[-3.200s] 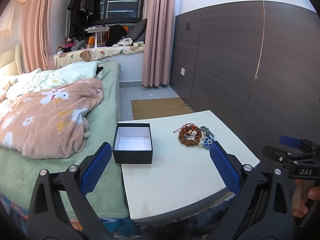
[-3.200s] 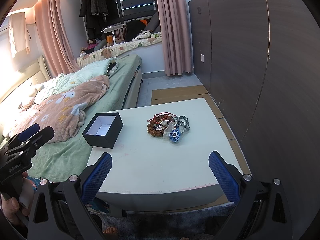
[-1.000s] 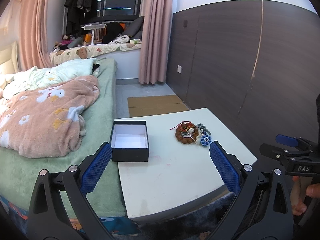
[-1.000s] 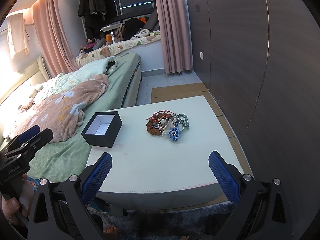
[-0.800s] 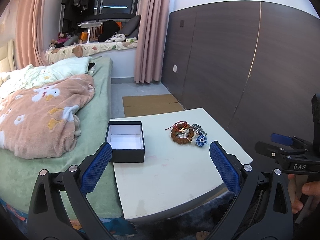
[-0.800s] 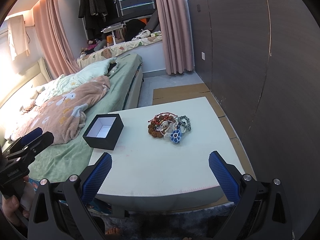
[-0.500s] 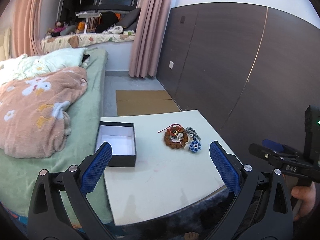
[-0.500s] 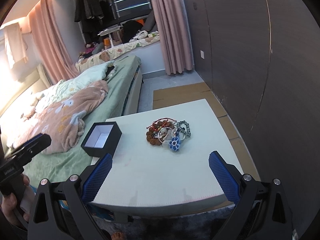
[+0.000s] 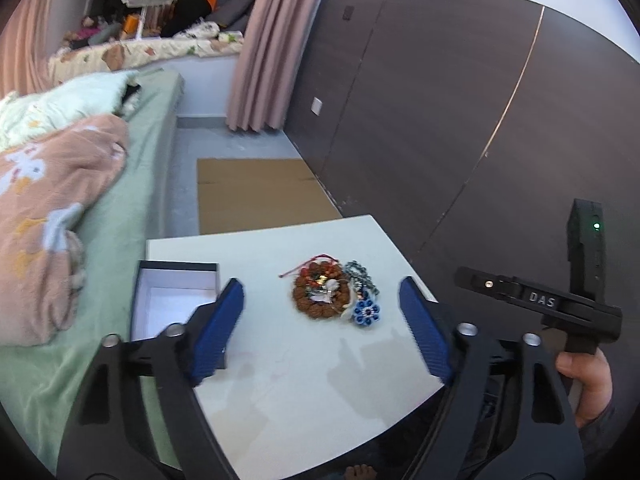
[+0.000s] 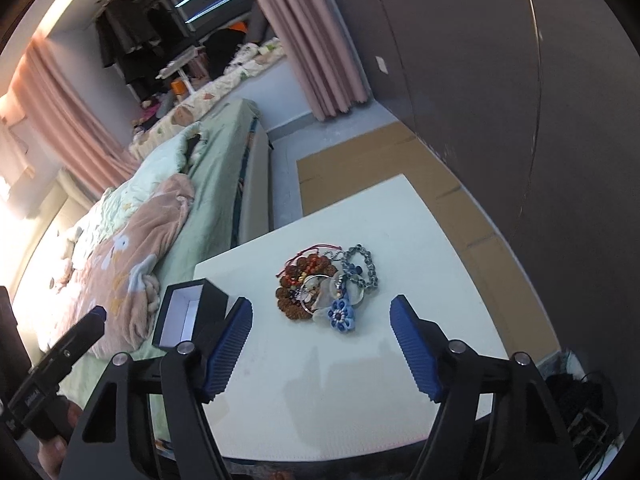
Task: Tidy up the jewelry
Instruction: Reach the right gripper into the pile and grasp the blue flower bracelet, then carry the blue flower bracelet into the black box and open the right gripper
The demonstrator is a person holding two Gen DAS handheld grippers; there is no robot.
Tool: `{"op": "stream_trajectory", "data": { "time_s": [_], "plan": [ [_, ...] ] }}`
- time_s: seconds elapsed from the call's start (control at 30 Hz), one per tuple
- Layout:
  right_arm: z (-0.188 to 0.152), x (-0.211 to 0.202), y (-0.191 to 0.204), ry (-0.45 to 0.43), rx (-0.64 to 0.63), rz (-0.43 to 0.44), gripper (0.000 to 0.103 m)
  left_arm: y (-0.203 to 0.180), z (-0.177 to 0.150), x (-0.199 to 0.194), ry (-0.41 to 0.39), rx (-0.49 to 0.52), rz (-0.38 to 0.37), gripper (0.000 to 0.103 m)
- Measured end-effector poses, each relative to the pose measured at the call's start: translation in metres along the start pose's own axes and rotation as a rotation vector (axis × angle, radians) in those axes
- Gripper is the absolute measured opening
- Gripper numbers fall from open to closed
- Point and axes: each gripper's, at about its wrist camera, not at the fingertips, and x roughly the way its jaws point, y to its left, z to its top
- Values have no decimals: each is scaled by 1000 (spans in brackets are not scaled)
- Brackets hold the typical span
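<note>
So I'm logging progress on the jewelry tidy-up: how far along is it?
Nothing is done yet: the black box sits open with only its white lining showing. In hand: nothing; the left tool and right tool, jaws just narrowed, have nothing between them and are aimed at the jewelry pile. All of it remains: the brown bead bracelet, blue flower piece and the other pieces are heaped on the white table.

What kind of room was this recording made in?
A lived-in bedroom, most likely: a bed with a rumpled floral blanket sits beside the small white table, pink curtains hang by the window, and clothes hang near it.
</note>
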Motion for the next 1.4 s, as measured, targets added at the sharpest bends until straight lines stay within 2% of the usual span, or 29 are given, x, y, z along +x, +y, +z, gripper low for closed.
{"op": "stream_trajectory", "data": {
  "time_s": [0.1,0.33,0.43,0.7,0.83,0.9,0.97,1.13,1.23,1.27,1.4],
  "plan": [
    [8,14,-8,29,35,11,66,0,8,25,59,-18,-25,59],
    [5,42,-28,51,100,62,65,-7,13,74,147,-42,-35,58],
    [-1,58,-37,83,142,94,59,-7,12,99,195,-51,-50,48],
    [-11,101,-52,183,222,150,54,-3,-6,149,255,-79,-102,39],
    [-13,111,-54,205,244,182,52,-3,-14,171,285,-56,-82,37],
    [-14,119,-57,217,246,159,49,2,-17,184,310,-80,-104,32],
    [-16,127,-60,239,262,158,44,3,-19,193,320,-80,-106,30],
    [-15,135,-59,249,249,143,44,0,-26,212,351,-65,-118,30],
    [-16,141,-58,261,251,143,44,0,-32,220,364,-71,-112,13],
    [-17,143,-56,266,247,140,43,0,-32,220,367,-70,-107,4],
    [-17,153,-49,289,232,134,42,-6,-31,208,337,-38,-115,4]
  ]
}}
